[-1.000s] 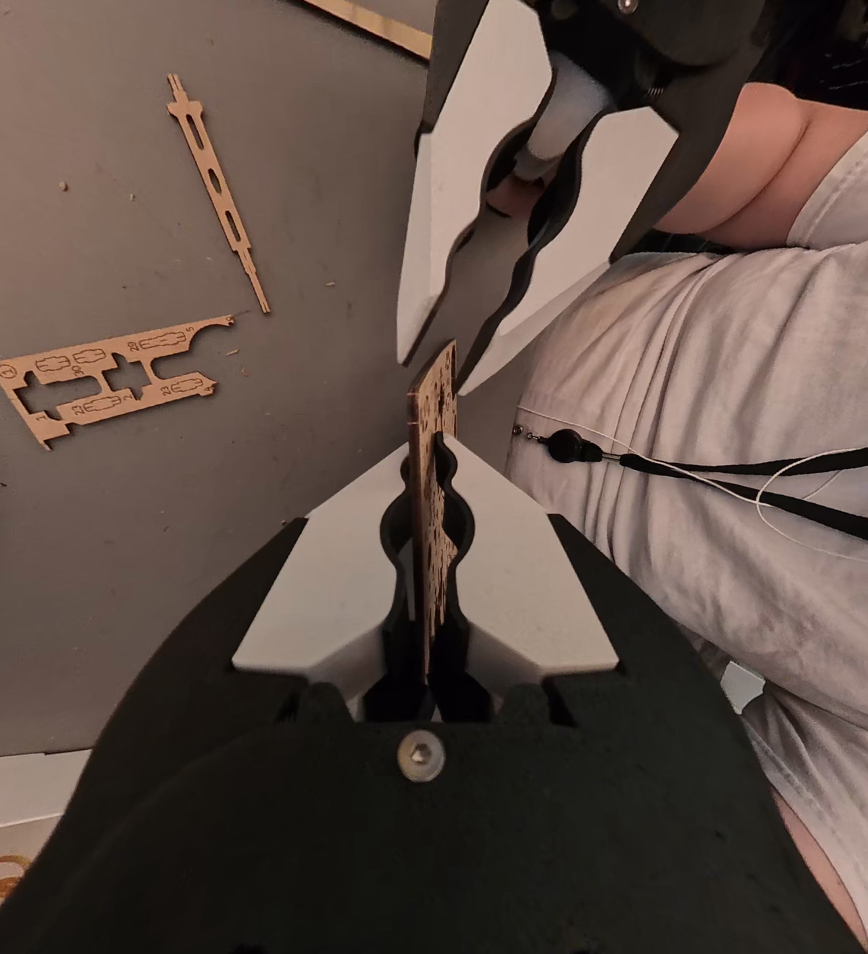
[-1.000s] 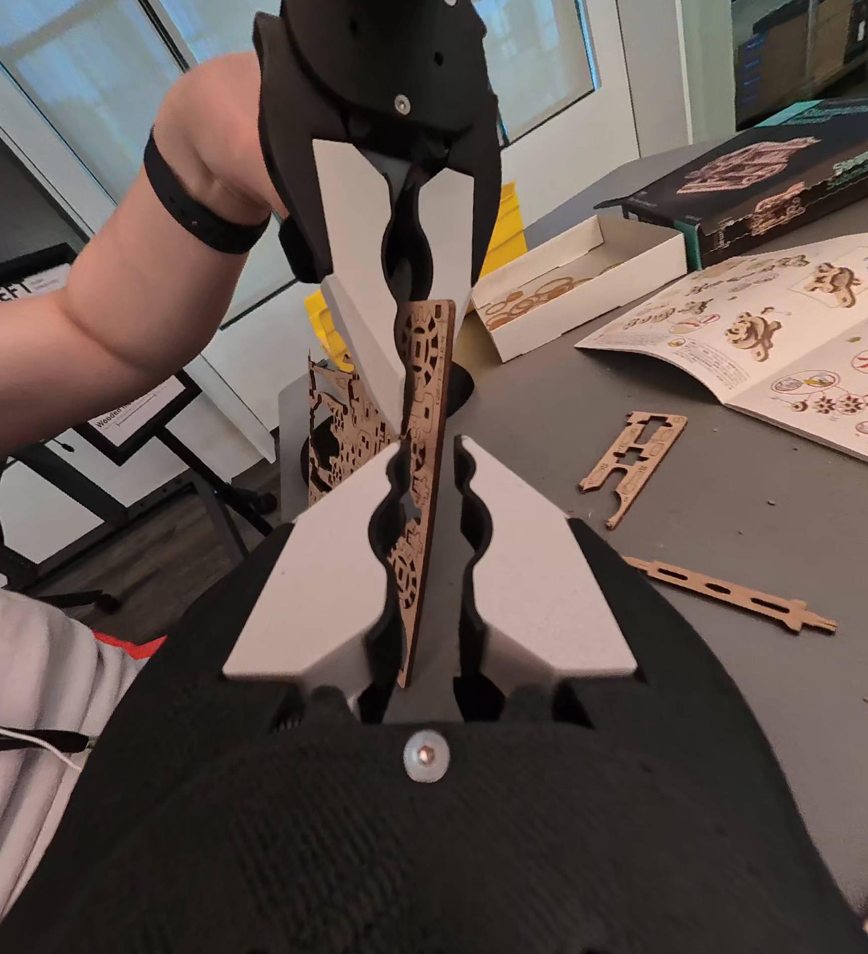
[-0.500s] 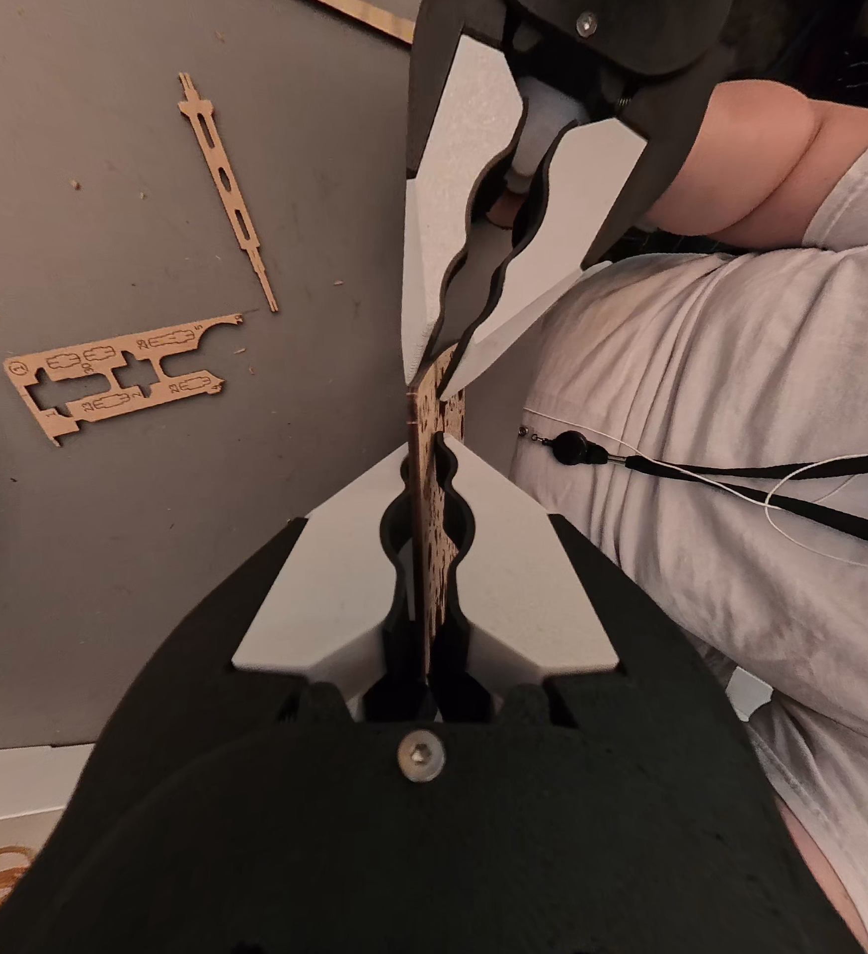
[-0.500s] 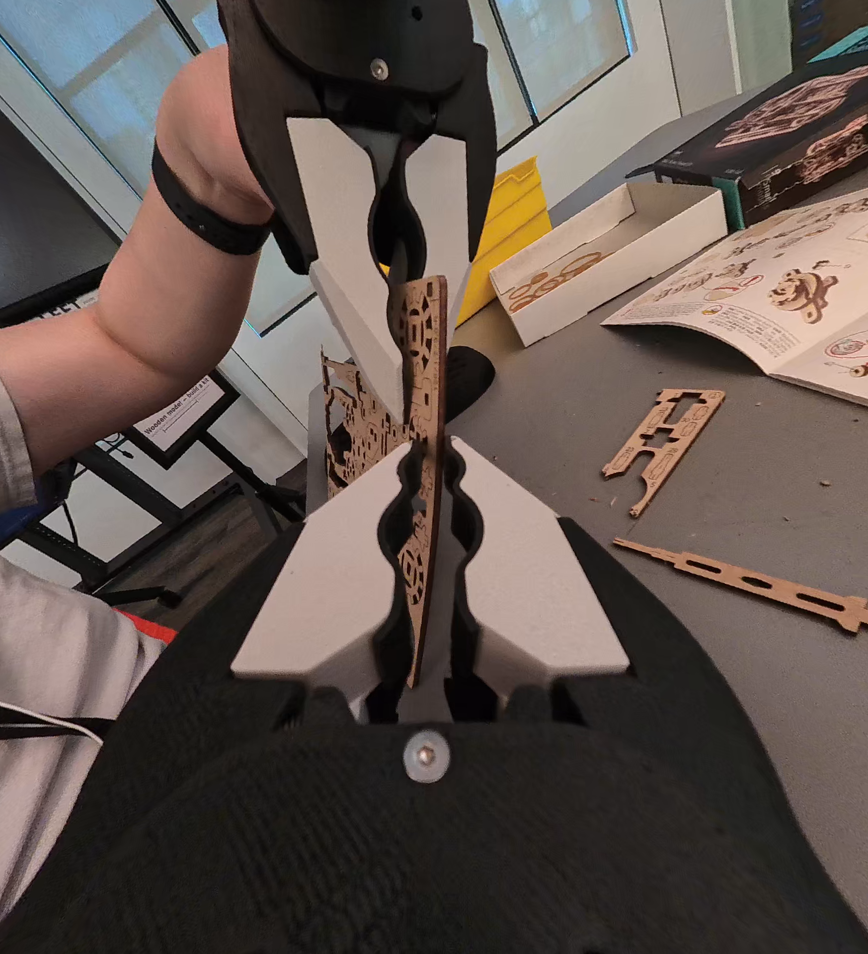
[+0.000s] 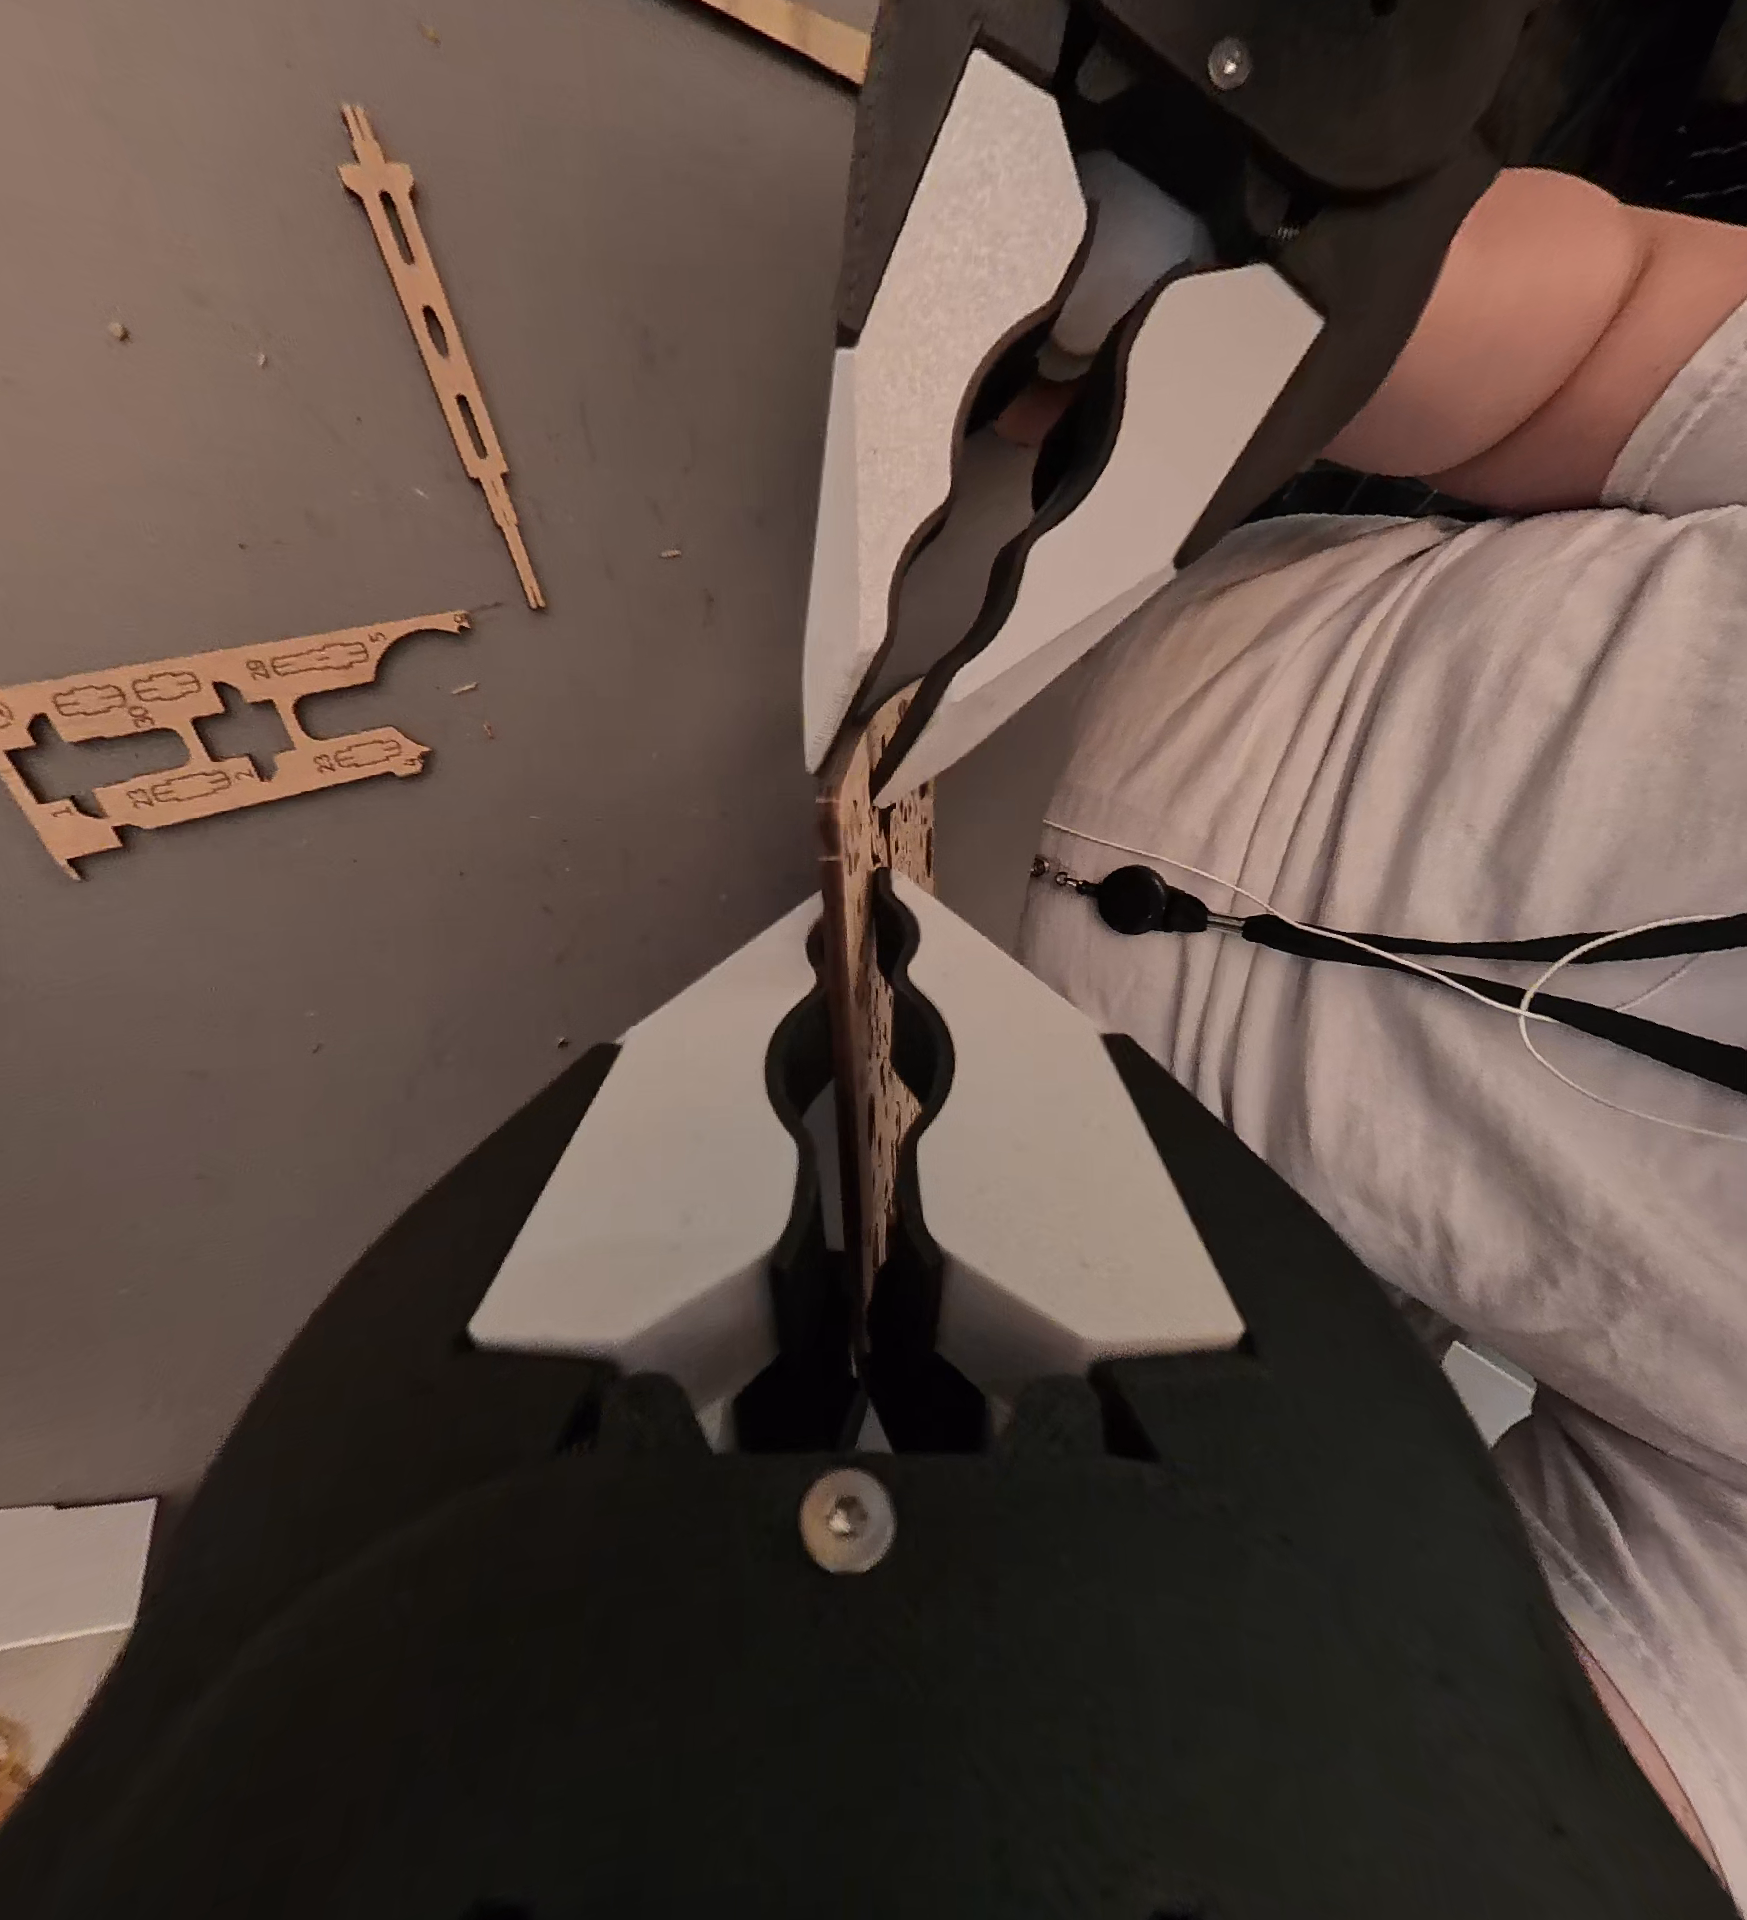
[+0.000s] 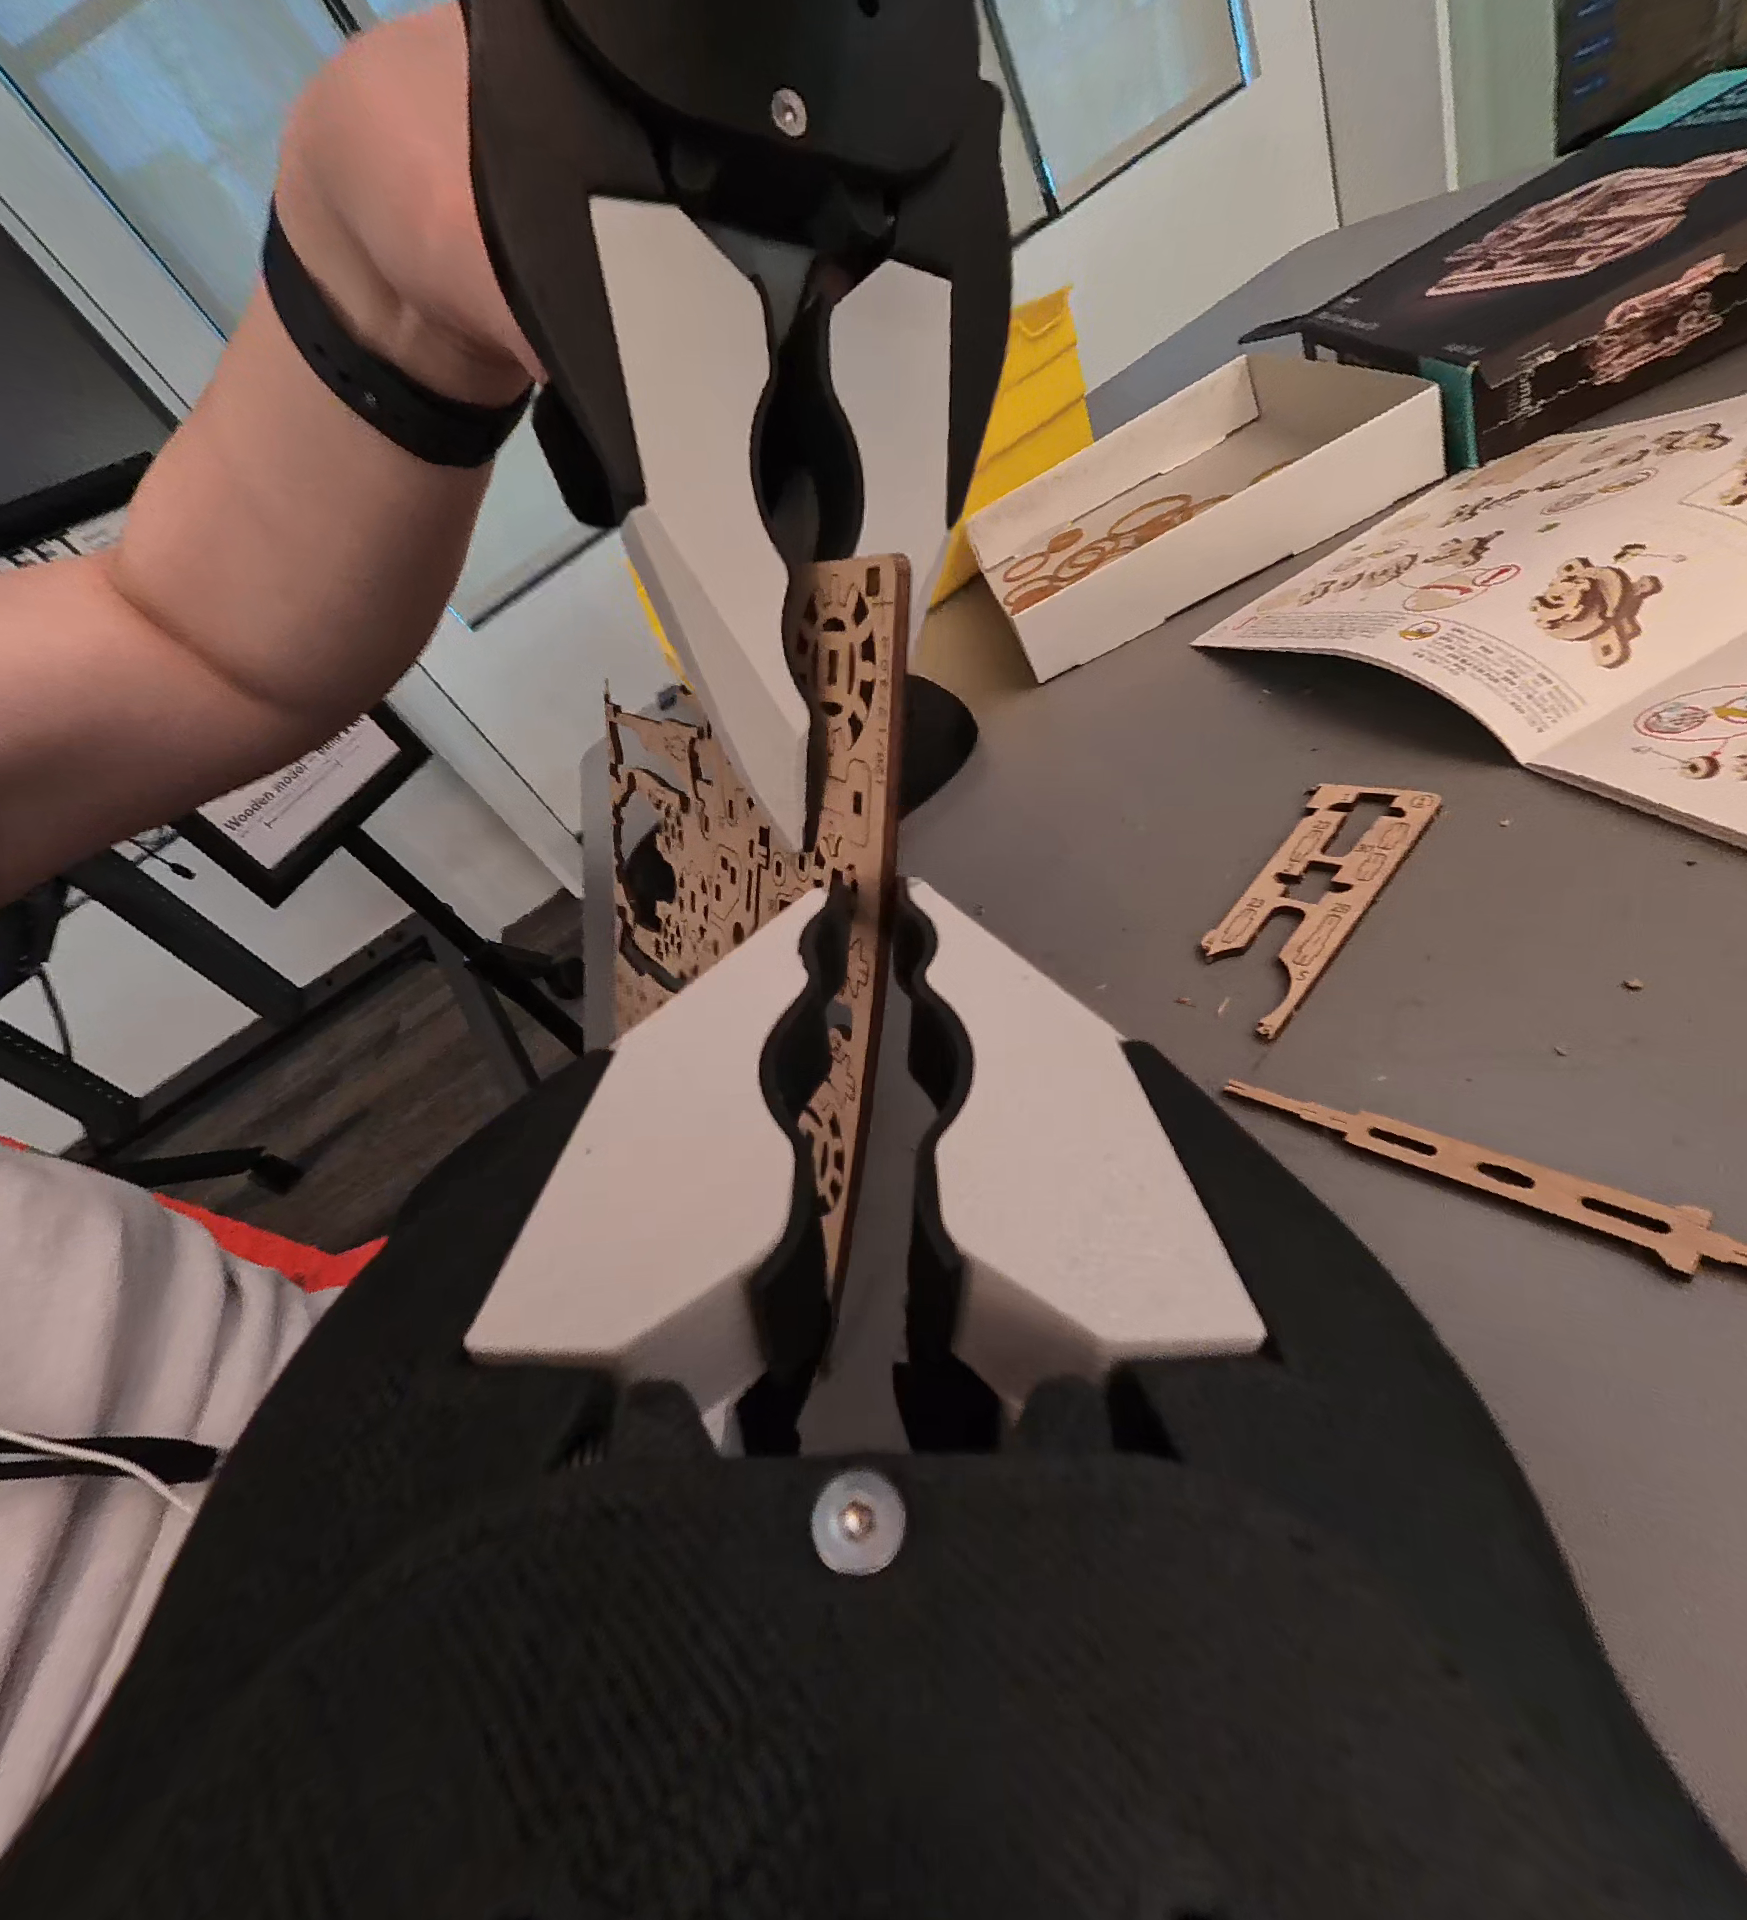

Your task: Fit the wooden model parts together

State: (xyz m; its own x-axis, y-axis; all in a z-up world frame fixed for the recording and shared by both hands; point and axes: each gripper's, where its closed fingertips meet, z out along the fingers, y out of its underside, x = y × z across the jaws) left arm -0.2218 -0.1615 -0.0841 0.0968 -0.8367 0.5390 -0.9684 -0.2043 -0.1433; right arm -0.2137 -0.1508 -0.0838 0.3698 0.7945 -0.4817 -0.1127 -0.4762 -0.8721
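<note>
In the left wrist view, the left gripper [image 5: 856, 904] clenched one wooden sheet [image 5: 864, 1039] edge-on, its long axis running straight ahead toward the right gripper [image 5: 853, 764], whose tips pinched its far end. Two loose wooden pieces lay on the grey table [image 5: 225, 1143]: a frame [image 5: 194, 743] and a slotted strip [image 5: 438, 343].

In the right wrist view, the right gripper [image 6: 869, 888] gripped the same sheet [image 6: 848, 727], held above the table edge and pointing at the left gripper [image 6: 827, 644]. One frame [image 6: 1316, 904], one strip [image 6: 1503, 1184], one booklet [image 6: 1575, 623] and one white tray [image 6: 1212, 520] were on the table [image 6: 1108, 831].
</note>
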